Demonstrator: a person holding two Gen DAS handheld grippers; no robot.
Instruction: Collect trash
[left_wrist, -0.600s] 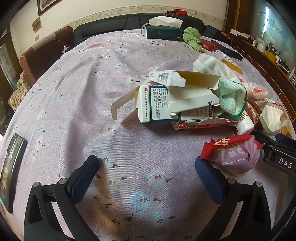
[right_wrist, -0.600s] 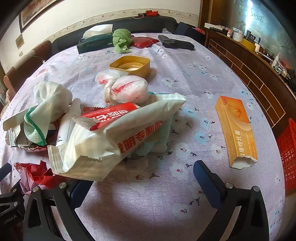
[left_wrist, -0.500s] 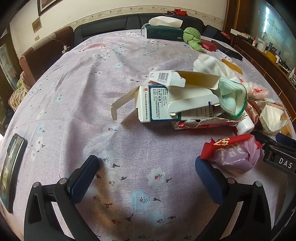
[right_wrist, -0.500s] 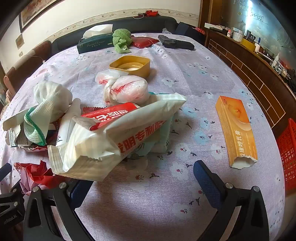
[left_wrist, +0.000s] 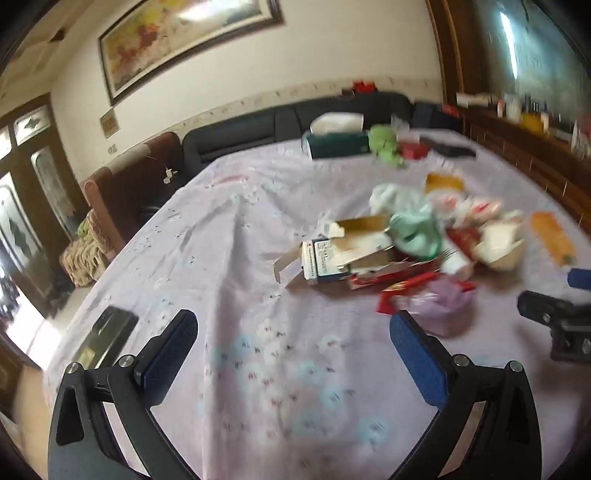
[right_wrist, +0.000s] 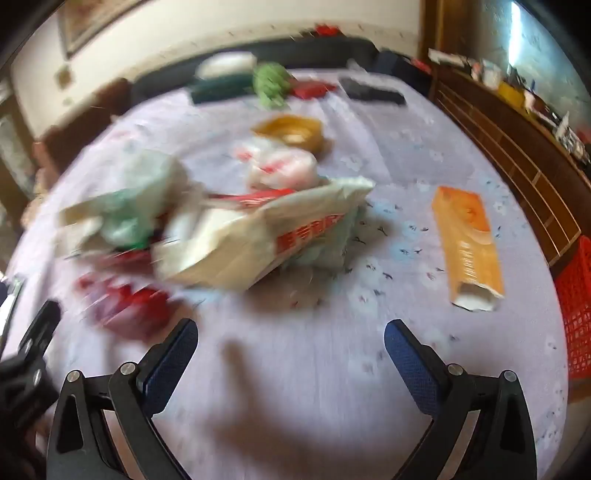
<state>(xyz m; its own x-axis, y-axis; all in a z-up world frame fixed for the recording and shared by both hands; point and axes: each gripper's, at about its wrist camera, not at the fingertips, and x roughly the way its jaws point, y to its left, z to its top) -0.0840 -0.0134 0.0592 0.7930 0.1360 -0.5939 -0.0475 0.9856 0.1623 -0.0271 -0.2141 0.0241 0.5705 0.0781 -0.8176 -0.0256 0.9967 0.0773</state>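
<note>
A heap of trash lies on the lilac flowered tablecloth (left_wrist: 229, 236): torn white-and-blue cartons (left_wrist: 332, 254), a green-edged cloth (left_wrist: 413, 229), a crumpled red and purple wrapper (left_wrist: 432, 299) and a big cream bag with red print (right_wrist: 266, 240). An orange box (right_wrist: 467, 251) lies apart on the right. My left gripper (left_wrist: 291, 332) is open above bare cloth, short of the heap, nothing between its blue pads. My right gripper (right_wrist: 290, 339) is open too, nearer than the cream bag. Both views are blurred.
A yellow dish (right_wrist: 291, 131), a dark tissue box (left_wrist: 336, 142), a green cloth (left_wrist: 384, 144) and a black case (right_wrist: 373, 94) sit at the far side. A phone (left_wrist: 103, 336) lies near the left edge. A red crate (right_wrist: 576, 314) stands off the table's right edge.
Both grippers have lifted and tipped up and back from the heap, so the wall and picture now show. Both pairs of jaws stay wide; nothing was taken.
</note>
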